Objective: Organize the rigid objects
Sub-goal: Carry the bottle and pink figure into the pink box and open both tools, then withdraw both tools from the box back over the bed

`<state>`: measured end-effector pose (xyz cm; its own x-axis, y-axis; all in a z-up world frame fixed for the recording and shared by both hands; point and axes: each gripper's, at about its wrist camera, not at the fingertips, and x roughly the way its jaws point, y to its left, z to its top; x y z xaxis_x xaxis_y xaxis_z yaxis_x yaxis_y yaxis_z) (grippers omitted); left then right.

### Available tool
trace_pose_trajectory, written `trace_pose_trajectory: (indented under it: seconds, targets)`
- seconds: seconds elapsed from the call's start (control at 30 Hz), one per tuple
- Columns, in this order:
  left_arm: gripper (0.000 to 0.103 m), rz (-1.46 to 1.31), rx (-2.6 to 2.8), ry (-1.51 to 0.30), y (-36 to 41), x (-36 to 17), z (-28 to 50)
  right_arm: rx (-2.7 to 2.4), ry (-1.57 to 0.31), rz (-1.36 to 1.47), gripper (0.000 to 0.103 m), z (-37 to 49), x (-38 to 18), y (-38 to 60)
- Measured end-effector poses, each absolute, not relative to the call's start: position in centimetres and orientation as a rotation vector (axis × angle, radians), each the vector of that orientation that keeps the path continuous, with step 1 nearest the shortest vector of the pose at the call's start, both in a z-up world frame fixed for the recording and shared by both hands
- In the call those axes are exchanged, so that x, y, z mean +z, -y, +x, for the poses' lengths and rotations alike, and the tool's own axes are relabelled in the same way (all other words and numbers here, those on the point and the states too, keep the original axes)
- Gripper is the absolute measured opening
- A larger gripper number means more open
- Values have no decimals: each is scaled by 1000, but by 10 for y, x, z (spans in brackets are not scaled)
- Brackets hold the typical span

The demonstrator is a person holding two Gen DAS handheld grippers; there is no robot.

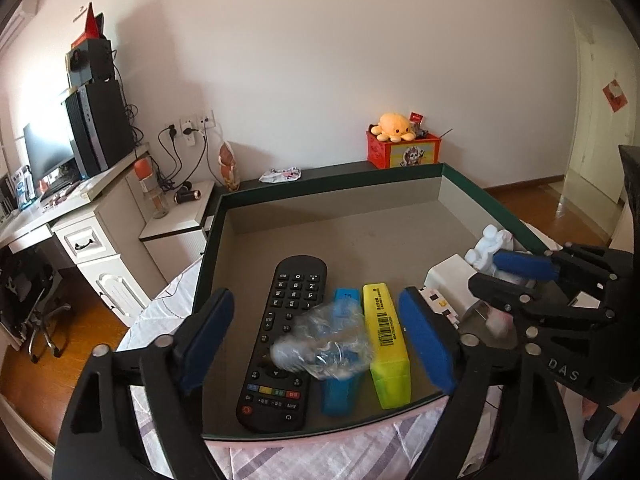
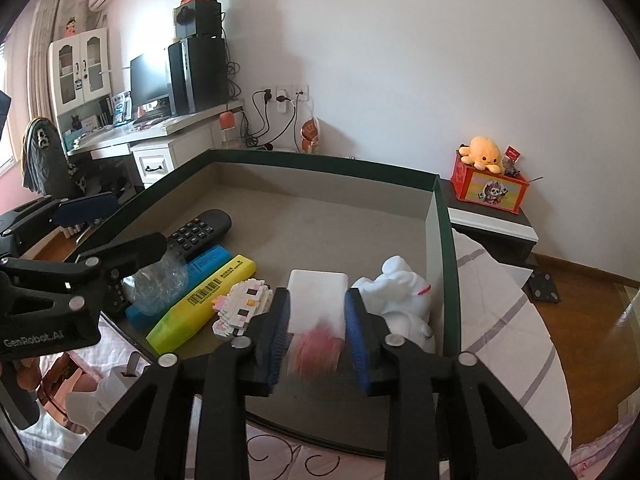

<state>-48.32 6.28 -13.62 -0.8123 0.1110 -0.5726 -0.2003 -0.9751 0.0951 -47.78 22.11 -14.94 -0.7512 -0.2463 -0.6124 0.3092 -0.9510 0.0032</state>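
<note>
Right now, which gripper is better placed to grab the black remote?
Left, probably. The left gripper hovers open right over the remote, though blurred clear plastic overlaps it. The right gripper is over the white box, a pink blur between its jaws.

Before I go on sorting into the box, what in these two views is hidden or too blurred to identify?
- Pink thing between the right gripper fingers: motion-blurred in the right wrist view; identity and grip unclear.
- Clear plastic item in front of the open left gripper: blurred in the left wrist view, covering parts of the remote and blue case.
- White figure: base hidden behind the right finger.
</note>
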Motion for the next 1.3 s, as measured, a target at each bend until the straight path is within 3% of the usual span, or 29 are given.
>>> trace_pose_trajectory:
  seconds: [0.07, 0.47, 0.67, 0.73, 0.8, 1.3]
  targets:
    - [93, -881, 2838, -228, -63, -136, -483, -2697, -151, 910, 50, -477, -149, -219]
    - [101, -804, 2912, -172, -51, -121, -471, -2738, -85, 817, 80, -472, -138, -229]
    - [103, -742, 2969, -127, -38, -100, -430, -2801, -99, 723, 85, -450, -114, -231]
    - [103, -720, 2983, -128, -35, -92, -411, -2815, -119, 708, 91, -436, -105, -229]
    - [103, -695, 2993, -124, -32, -83, -392, -2826, -127, 694, 103, -422, -96, -228]
    - [103, -445, 3074, -94, -13, -23, -236, -2910, -109, 471, 103, -265, -22, -225]
